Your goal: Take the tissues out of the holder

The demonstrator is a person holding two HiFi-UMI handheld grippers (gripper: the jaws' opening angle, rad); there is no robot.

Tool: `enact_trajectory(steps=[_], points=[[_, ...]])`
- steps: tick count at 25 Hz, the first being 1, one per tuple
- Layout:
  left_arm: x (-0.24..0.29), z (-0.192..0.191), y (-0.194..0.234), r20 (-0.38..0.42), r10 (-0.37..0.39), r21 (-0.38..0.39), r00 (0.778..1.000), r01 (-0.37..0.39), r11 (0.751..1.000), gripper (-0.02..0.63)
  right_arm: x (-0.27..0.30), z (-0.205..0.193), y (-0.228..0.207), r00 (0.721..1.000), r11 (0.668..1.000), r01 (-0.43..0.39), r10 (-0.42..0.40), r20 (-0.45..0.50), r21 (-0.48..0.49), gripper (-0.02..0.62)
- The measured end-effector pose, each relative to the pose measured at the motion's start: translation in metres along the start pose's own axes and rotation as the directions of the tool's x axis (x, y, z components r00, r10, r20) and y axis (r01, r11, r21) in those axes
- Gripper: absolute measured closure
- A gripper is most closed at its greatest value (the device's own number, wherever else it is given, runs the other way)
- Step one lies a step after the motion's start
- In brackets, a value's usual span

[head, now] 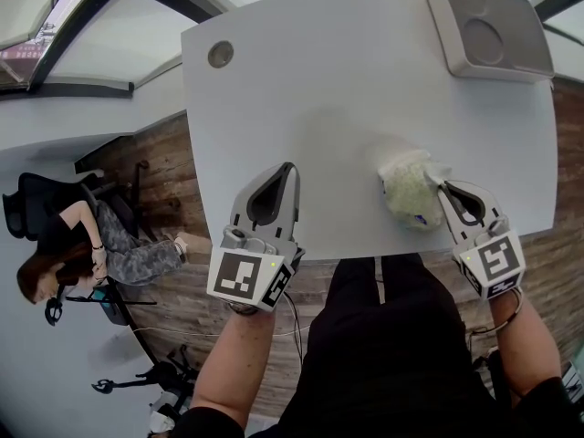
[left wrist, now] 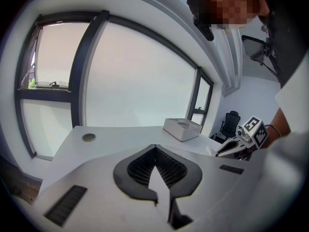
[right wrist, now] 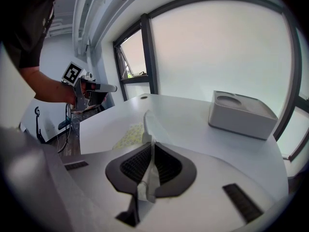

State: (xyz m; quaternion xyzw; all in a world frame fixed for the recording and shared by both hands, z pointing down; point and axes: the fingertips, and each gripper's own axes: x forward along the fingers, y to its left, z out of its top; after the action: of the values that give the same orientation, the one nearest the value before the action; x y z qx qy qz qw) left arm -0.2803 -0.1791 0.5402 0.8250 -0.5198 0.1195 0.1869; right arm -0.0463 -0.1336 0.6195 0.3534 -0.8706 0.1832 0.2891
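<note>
Right gripper [head: 445,190]: jaws pinching the wrapper edge of the tissue pack [head: 409,192].
Tissue pack: on the table [head: 310,89], 5 o'clock, near the front edge.
Left gripper [head: 289,170]: jaws pressed together, empty, at the front edge.
Holder [head: 493,30]: 1 o'clock corner.
Table: open surface towards 11 o'clock.

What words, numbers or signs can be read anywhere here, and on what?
No readable text anywhere.
Left cube: a black-and-white square pattern, no letters or numbers.
Right cube: the same kind of pattern, no letters or numbers.
Tissue pack: a small bluish spot, too blurred to read.
Grey box: no print shows.
</note>
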Motion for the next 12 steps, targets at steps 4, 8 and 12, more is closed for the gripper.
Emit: enact_trajectory(steps=[4, 8, 12], points=[[-0.004, 0.011, -0.004, 0.016, -0.002, 0.016, 1.000, 0.002, 1.000, 0.601, -0.006, 0.014, 0.001, 1.000, 0.998, 0.002, -0.001, 0.014, -0.069, 0.571], [-0.009, 0.022, -0.003, 0.028, 0.006, 0.027, 1.000, -0.007, 1.000, 0.601, -0.013, 0.022, 0.002, 0.999, 0.999, 0.005, -0.003, 0.044, -0.034, 0.571], [-0.014, 0.033, -0.004, 0.044, 0.009, 0.038, 0.999, -0.010, 0.999, 0.601, -0.017, 0.036, 0.004, 0.998, 0.997, 0.009, -0.005, 0.067, -0.070, 0.571]])
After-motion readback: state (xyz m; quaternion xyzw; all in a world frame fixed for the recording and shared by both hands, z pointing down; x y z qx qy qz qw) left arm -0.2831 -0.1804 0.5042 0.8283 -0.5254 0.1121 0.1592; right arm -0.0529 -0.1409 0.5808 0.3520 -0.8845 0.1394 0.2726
